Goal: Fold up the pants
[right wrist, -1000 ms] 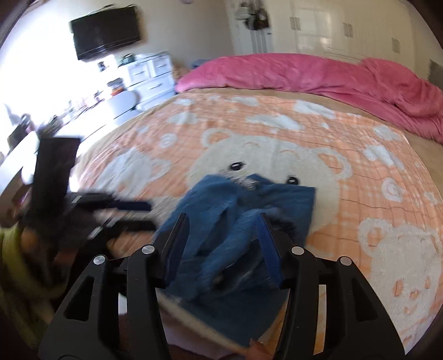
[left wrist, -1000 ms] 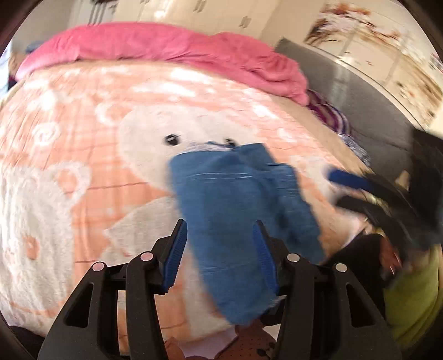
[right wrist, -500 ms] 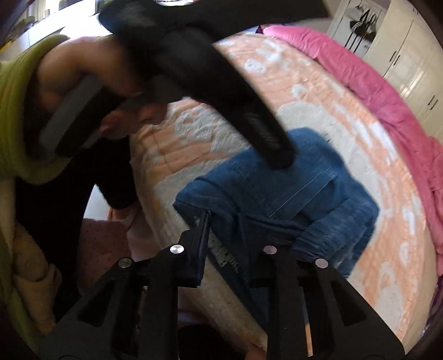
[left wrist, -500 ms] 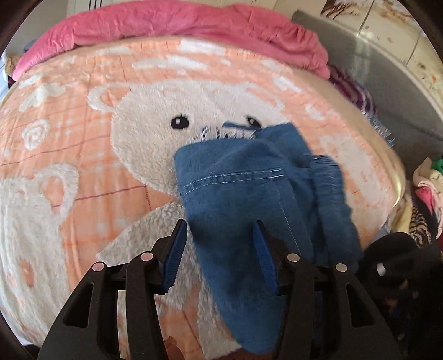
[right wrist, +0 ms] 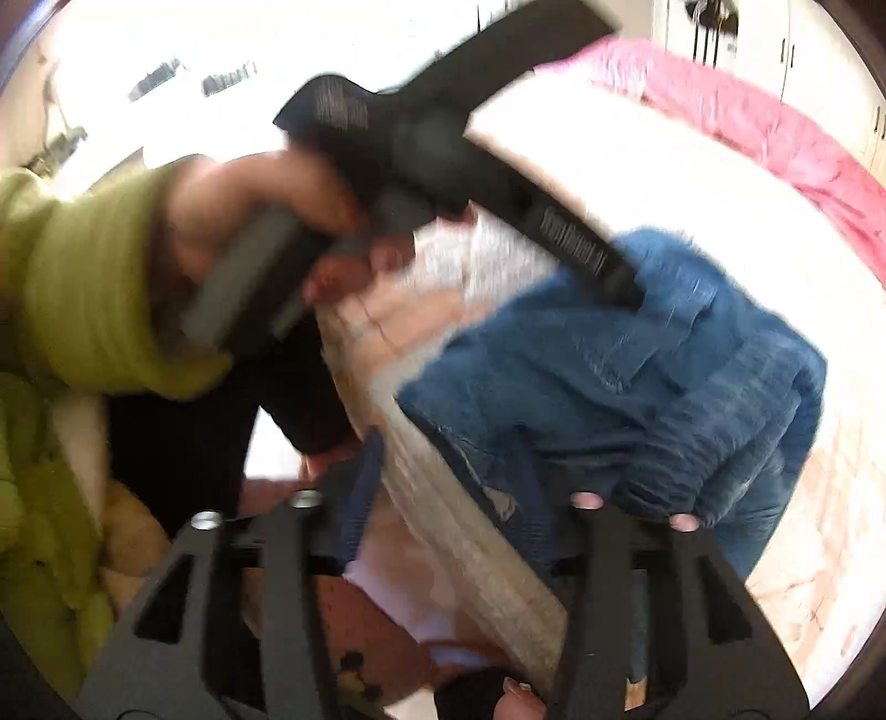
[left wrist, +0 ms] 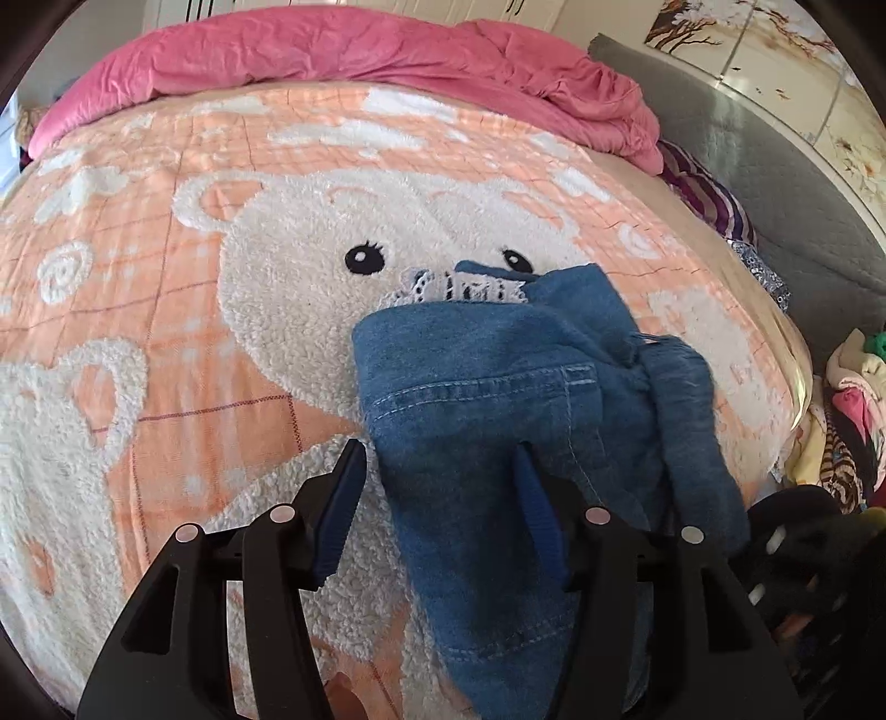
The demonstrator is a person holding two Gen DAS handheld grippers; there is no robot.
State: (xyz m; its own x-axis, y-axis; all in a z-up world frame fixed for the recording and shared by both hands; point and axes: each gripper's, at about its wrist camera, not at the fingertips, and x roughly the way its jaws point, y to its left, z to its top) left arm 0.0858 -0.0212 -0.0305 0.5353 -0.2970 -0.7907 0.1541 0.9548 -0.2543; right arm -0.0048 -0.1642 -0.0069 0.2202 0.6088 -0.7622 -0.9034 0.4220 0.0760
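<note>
Across the left wrist view, a peach fleece blanket (left wrist: 183,354) with a white teddy-bear pattern covers the bed, and a rumpled pink duvet (left wrist: 354,50) lies along its far edge. Blue denim pants (left wrist: 515,410) sit bunched on the near right part of the blanket, over the bear's muzzle, with a strip of white lace trim (left wrist: 443,285) showing at their far edge. The left gripper (left wrist: 437,498) hovers at the near end of the pants with its fingers spread; the right finger lies over the denim, the left finger over bare blanket just beside the cloth, and nothing is pinched between them. At far right a grey padded headboard (left wrist: 775,183) runs back, with a heap of mixed clothes (left wrist: 847,421) nearer. Over in the right wrist view, which is blurred, the pants (right wrist: 637,376) lie at the near edge of the bed, right of centre. The right gripper (right wrist: 448,498) has its fingers apart, the right one against the denim's near edge; whether it grips cloth I cannot tell. Upper left, the person's hand in a lime-green sleeve (right wrist: 83,288) holds the left gripper, whose tip reaches onto the pants.
</note>
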